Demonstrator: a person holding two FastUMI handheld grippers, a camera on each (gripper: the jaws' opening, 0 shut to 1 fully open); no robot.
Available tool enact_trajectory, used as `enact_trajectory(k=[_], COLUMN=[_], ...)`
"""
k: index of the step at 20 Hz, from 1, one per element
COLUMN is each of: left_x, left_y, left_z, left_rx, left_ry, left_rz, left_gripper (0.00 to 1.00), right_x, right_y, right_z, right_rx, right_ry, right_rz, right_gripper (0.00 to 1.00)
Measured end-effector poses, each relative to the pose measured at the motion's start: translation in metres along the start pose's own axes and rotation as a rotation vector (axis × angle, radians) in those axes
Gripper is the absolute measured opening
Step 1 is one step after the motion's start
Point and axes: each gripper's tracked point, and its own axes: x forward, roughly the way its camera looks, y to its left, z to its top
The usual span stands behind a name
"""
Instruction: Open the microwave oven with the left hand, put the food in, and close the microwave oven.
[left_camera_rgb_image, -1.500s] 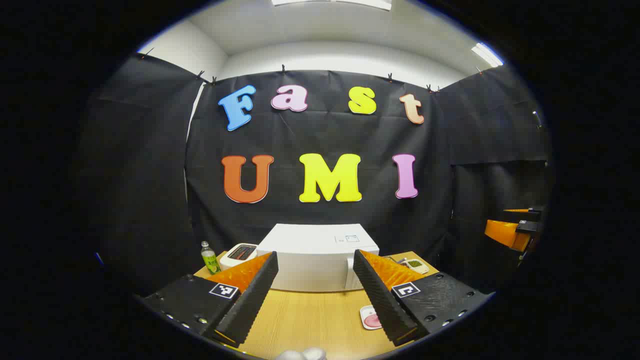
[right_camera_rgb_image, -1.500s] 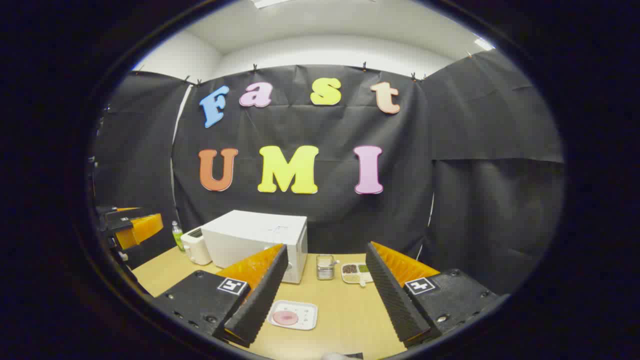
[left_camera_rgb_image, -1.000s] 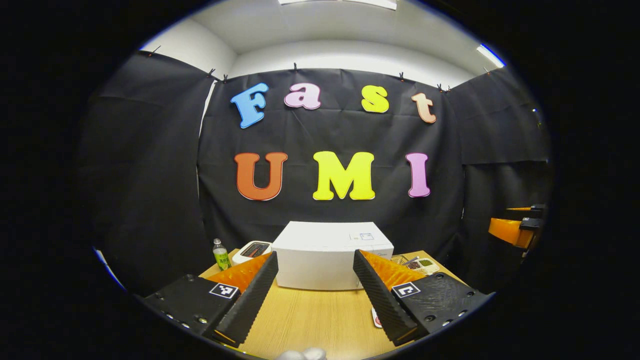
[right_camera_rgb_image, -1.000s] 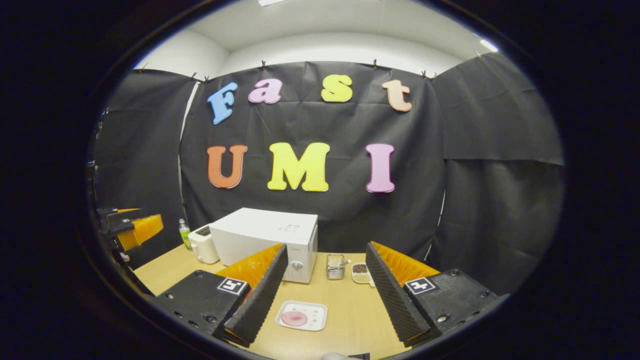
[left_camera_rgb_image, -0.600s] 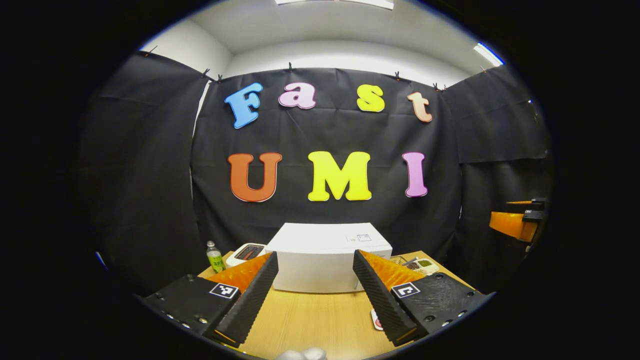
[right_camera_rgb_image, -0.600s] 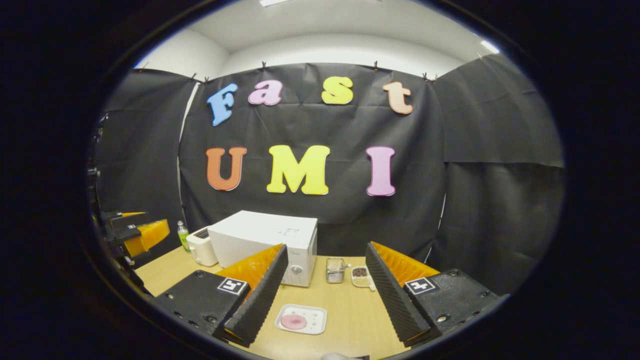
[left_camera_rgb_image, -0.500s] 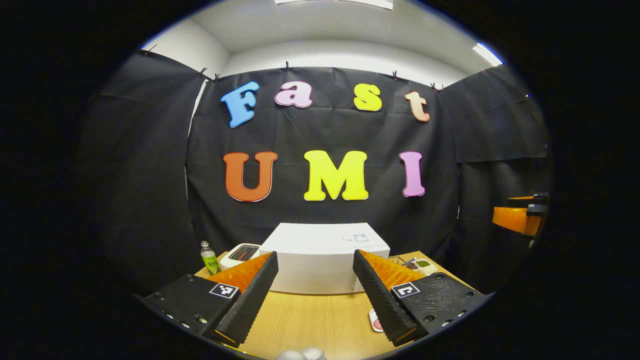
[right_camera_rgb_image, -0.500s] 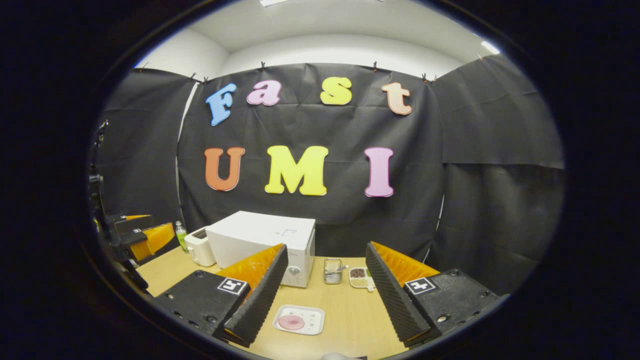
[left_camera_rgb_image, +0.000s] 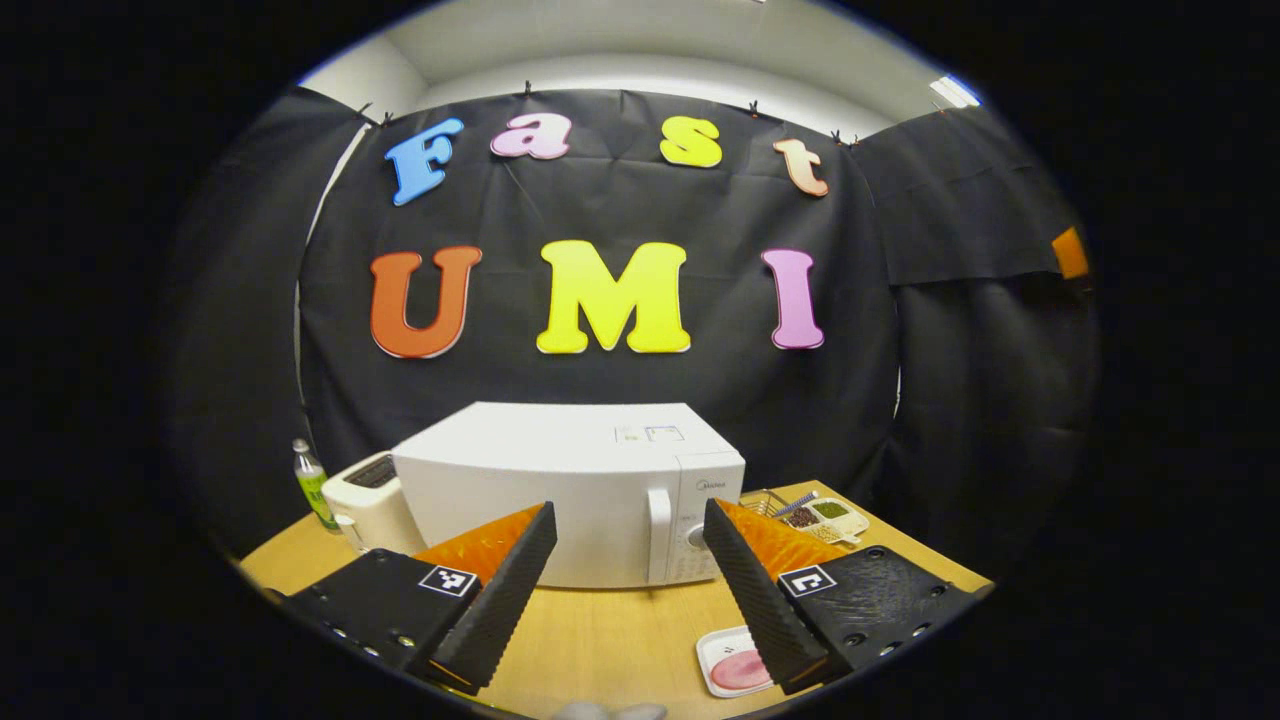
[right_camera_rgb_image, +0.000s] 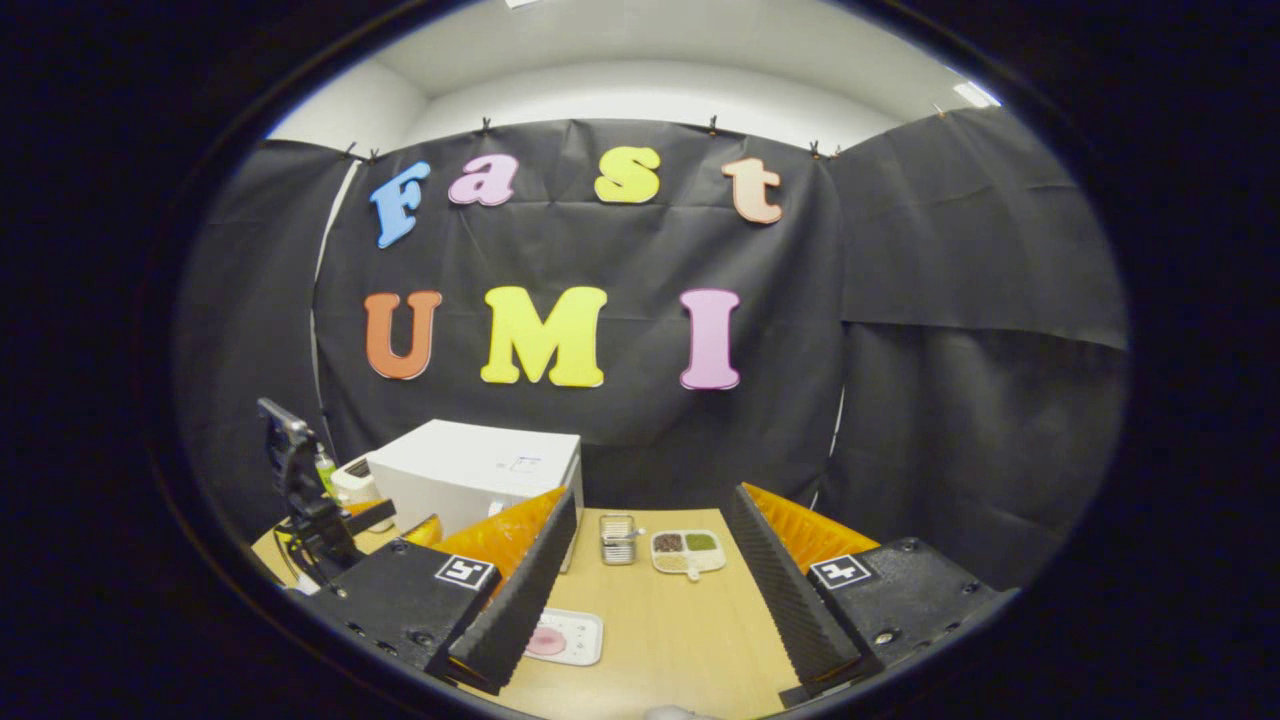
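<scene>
Microwave oven door handle frontal, left view

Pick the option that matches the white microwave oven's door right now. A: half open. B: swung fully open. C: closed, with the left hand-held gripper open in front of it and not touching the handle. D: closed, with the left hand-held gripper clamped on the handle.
C: in the left gripper view the white microwave oven has its door flush and its vertical handle free, while the left hand-held gripper is spread open, short of it.

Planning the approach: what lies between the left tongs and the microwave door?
Only bare wooden table, as the left gripper view shows; the open left tongs face the shut microwave across it.
</scene>
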Motion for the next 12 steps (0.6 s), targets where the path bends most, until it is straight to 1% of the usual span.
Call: enact_trajectory(k=[4,7,12], left_x=[0.063,0.105,0.142], left_y=[-0.022,-0.017,-0.018], left_z=[-0.039,-0.067,-0.094], left_rx=[-0.01,0.031,0.015], left_ry=[0.045,0.094,0.146], left_rz=[-0.031,0.001,0.016], left_gripper=[0.94,0.95,0.94], right_x=[-0.011,-0.018,-0.022], right_y=[-0.021,-0.035,-0.055], right_z=[-0.009,-0.019,-0.036], right_rx=[-0.029,-0.007,0.003], right_ry=[0.039,0.066,0.111], right_rz=[-0.058,-0.092,-0.146], right_gripper=[1.0,1.0,1.0])
